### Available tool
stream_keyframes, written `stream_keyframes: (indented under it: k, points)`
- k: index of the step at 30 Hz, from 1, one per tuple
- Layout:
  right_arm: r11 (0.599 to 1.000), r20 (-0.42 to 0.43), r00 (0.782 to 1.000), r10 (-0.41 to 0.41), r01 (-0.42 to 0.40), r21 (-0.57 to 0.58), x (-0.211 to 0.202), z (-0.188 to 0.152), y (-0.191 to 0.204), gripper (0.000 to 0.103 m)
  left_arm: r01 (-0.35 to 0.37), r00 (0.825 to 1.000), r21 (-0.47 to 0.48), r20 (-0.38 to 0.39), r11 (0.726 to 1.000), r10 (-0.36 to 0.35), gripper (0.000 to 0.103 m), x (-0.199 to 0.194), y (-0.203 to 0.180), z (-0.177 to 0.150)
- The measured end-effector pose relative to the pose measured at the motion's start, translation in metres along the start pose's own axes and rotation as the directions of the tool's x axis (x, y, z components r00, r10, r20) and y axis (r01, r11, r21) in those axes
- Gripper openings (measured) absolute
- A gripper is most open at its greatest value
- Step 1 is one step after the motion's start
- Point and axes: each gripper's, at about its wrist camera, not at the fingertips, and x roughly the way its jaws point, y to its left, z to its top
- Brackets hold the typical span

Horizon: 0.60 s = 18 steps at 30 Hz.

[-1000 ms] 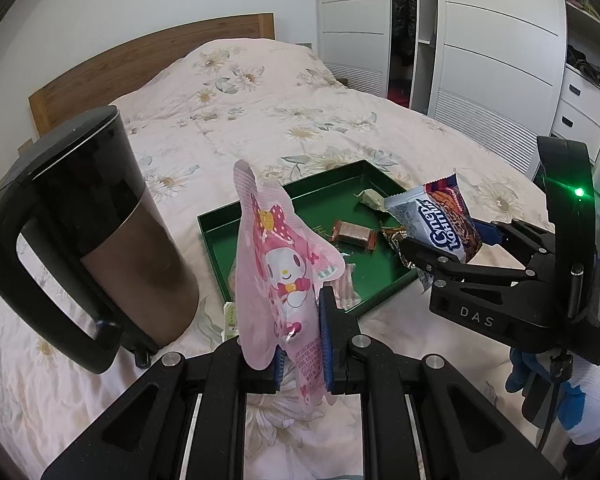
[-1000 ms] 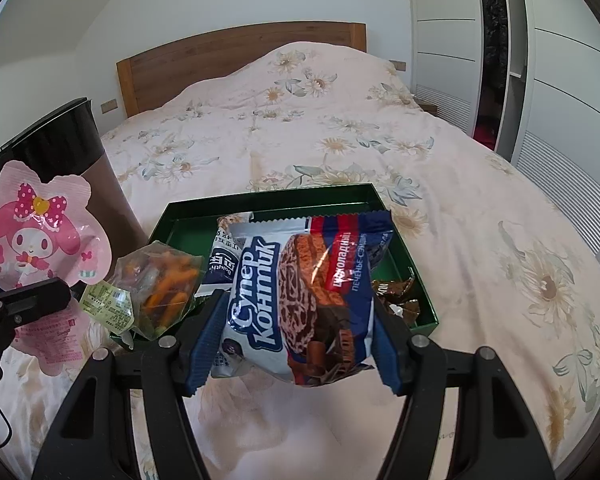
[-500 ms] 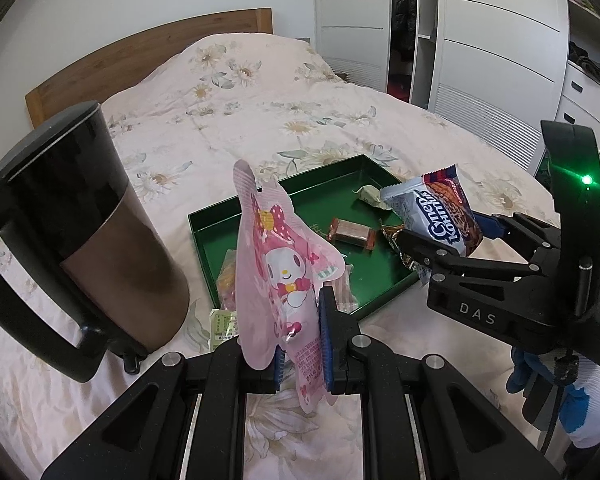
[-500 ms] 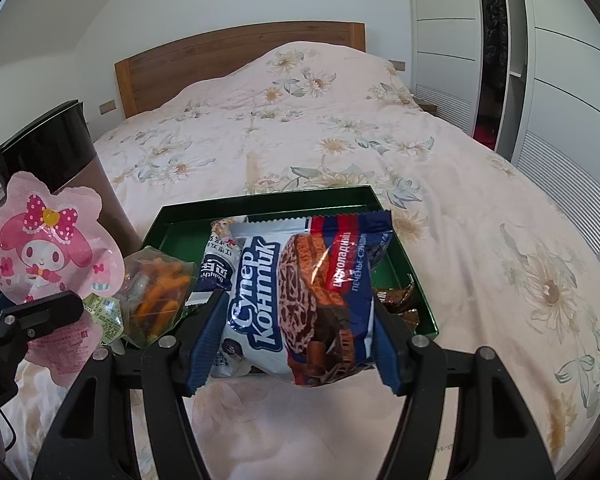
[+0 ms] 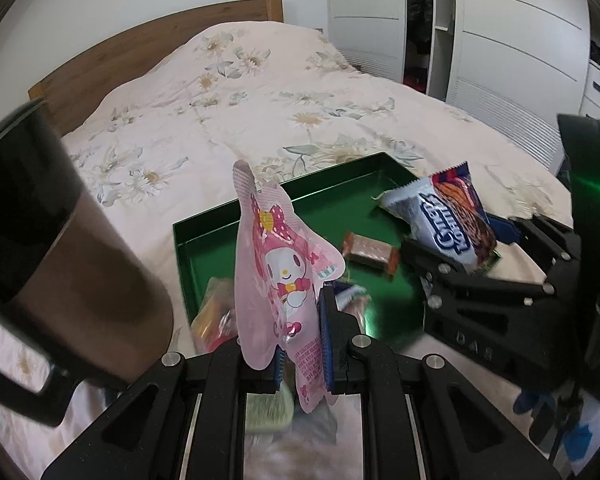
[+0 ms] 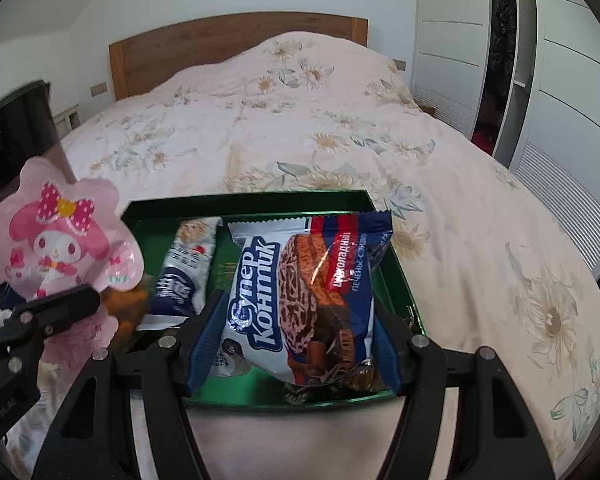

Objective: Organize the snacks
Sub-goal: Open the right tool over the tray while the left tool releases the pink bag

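Observation:
My left gripper (image 5: 300, 344) is shut on a pink bunny-print pouch (image 5: 280, 268), held upright over the near left corner of the green tray (image 5: 236, 220); the pouch (image 6: 56, 244) shows at the left in the right wrist view. My right gripper (image 6: 292, 344) is shut on a blue-and-white cookie pack (image 6: 300, 292), held above the tray (image 6: 244, 204); the same pack (image 5: 448, 220) hangs over the tray's right side in the left wrist view. Inside the tray lie a brown wrapped bar (image 5: 370, 250), an orange snack bag (image 5: 216, 316) and a dark blue-white packet (image 6: 188, 268).
The tray rests on a bed with a floral pink cover (image 6: 320, 120) and a wooden headboard (image 6: 228, 40). A tall dark jug with a handle (image 5: 56, 260) stands close at the left. White wardrobes (image 5: 500, 40) line the right side. A blue-gloved hand (image 5: 572, 432) holds the right gripper.
Both grippers have moved forward and slightly down toward the tray, each keeping its packet. The tray and the jug now look larger and closer, and the orange bag sits nearer the pink pouch.

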Motion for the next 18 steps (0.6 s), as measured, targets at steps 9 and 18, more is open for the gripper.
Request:
stream_keyframes:
  k: [9, 18]
  points:
    - [0.999, -0.061, 0.997, -0.048, 0.047, -0.015, 0.044, -0.001, -0.009, 0.073, -0.029, 0.997, -0.026, -0.072, 0.999, 0.027, 0.012, 0.056, -0.005, 0.011]
    - [0.997, -0.086, 0.994, -0.064, 0.06, -0.051, 0.061, -0.002, -0.005, 0.074, -0.029, 0.994, -0.039, -0.11, 0.999, 0.024, 0.017, 0.071, -0.007, 0.013]
